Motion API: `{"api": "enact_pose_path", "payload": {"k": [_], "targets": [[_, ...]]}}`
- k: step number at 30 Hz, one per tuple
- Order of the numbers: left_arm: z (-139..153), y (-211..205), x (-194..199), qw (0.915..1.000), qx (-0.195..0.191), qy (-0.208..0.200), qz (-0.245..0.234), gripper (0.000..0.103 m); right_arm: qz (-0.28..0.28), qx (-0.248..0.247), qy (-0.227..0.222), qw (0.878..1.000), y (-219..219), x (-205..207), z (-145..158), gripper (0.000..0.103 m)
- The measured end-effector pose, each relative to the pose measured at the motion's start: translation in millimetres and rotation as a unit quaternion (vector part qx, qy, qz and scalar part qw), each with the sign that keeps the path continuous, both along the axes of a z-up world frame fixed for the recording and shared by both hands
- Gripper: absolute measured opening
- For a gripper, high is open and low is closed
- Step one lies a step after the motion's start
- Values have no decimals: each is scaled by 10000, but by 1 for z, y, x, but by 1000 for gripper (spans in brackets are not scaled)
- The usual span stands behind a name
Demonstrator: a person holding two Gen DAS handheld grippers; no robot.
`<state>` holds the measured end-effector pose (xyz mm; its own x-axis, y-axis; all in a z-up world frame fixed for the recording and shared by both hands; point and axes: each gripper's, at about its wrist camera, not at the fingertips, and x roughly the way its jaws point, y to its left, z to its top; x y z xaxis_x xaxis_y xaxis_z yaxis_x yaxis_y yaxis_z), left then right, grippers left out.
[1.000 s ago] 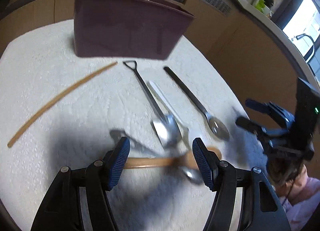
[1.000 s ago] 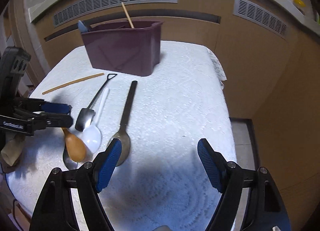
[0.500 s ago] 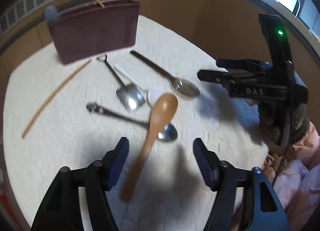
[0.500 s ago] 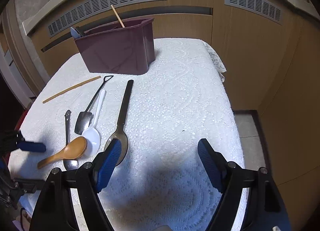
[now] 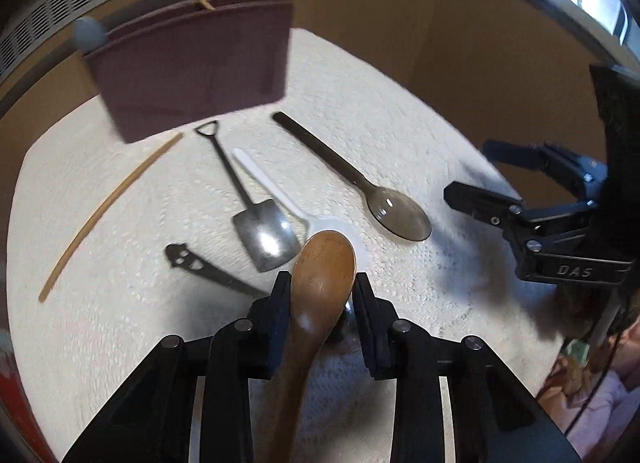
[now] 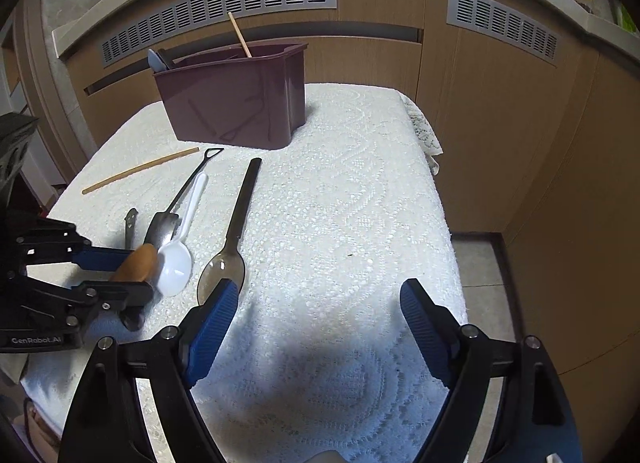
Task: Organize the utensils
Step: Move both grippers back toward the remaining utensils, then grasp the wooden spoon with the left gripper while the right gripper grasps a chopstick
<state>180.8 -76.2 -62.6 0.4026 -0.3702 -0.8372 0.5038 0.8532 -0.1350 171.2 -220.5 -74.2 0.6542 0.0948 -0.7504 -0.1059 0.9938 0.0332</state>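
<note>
Closing on: the left gripper (image 5: 320, 291) had its jaws coming together around the wooden spoon (image 5: 320, 283); both pads seemed to sit against the sides of the bowl, though whether they truly pressed could not be told for certain.
Wooden spoon: bowl stuck out forward between the fingers, handle ran back under the gripper body; seen from the right wrist (image 6: 134, 263) it lay low over the cloth at the table's near-left part.
Right gripper (image 6: 316, 327): jaws wide and widening a little, nothing between them; hung above bare cloth at the near edge.
Under the left gripper: a dark metal spoon (image 5: 200, 267) lay flat, its pierced handle end pointing left, its bowl hidden behind the fingers.
Just beyond: shovel-shaped spoon (image 5: 256, 219), white plastic spoon (image 5: 280, 199), and translucent dark spoon (image 5: 384, 207), side by side, handles toward the far side.
Further left: one wooden chopstick (image 5: 112, 215) lay flat on the cloth, apart from the spoons.
Far end: maroon utensil caddy (image 6: 236, 99) stood upright; a second chopstick (image 6: 239, 35) and a grey handle (image 6: 154, 59) rose from it.
Surface: white lace tablecloth (image 6: 352, 203) covered the table.
</note>
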Motion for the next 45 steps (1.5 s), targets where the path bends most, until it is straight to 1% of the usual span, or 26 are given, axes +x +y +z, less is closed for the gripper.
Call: {"api": "enact_pose_path", "payload": {"k": [2,4,6,8,10,11,14,15,17,18,19,20,21,23,24,27,29,32,35,38,39,40,41,42,43,45], "targets": [[8,25,-6,9986,-264,-151,424,32,78,-19,-46,10000,6,2,4,81],[15,60,-13,9936,-485,-345,960,31,302,-64,-107,9995,20,8,11,82],[21,93,-20,9865,-540,-543,1444,30,513,-145,-153,9985,36,15,17,85],[25,126,-24,9780,-580,-651,1894,30,843,-251,-208,9959,65,28,22,85],[25,153,-28,9681,-521,-788,2320,30,1156,-288,-184,9927,94,42,25,85],[24,165,-30,9635,-500,-849,2488,30,1292,-273,-170,9911,105,47,25,85],[21,196,-35,9503,-517,-945,2923,30,1839,-295,-72,9825,158,69,23,85],[19,202,-36,9472,-569,-931,3016,30,2106,-257,2,9772,180,79,22,85],[14,216,-35,9407,-745,-856,3196,30,2447,-262,101,9692,215,96,18,84],[10,217,-32,9389,-801,-841,3239,30,2558,-297,105,9662,231,105,15,69],[8,221,-33,9370,-873,-824,3280,30,2608,-382,78,9646,244,112,13,35],[9,221,-34,9361,-919,-809,3297,30,2649,-499,163,9629,259,124,9,19],[8,222,-35,9355,-958,-794,3307,30,2671,-492,346,9618,269,135,4,8],[6,225,-36,9339,-1026,-764,3339,30,2657,-357,549,9618,282,153,-4,8],[5,226,-35,9336,-1042,-749,3344,30,2639,-373,626,9618,286,160,-8,8],[5,229,-33,9325,-1079,-703,3374,30,2621,-279,962,9598,288,170,-20,9],[5,229,-34,9316,-1119,-695,3387,30,2753,-241,1035,9555,281,163,-18,10],[7,228,-33,9317,-1176,-704,3363,30,3047,-244,1187,9447,265,138,-15,10],[5,226,-29,9337,-1242,-655,3293,30,3319,-611,1163,9341,243,105,-14,10],[4,222,-26,9364,-1283,-593,3212,30,3380,-1006,1028,9301,221,81,-14,10],[4,219,-26,9371,-1278,-588,3196,30,3332,-1068,1012,9313,214,79,-13,10],[5,217,-27,9376,-1273,-596,3180,30,3213,-1070,983,9358,203,76,-9,12],[5,215,-27,9377,-1273,-616,3173,30,3043,-949,954,9430,190,75,-2,13],[7,212,-27,9379,-1268,-637,3166,30,2825,-789,969,9511,178,78,4,18],[8,210,-27,9382,-1265,-661,3153,30,2553,-585,1026,9596,166,82,8,26],[10,205,-27,9387,-1293,-701,3118,30,1947,-176,1177,9736,145,93,12,29]]}}
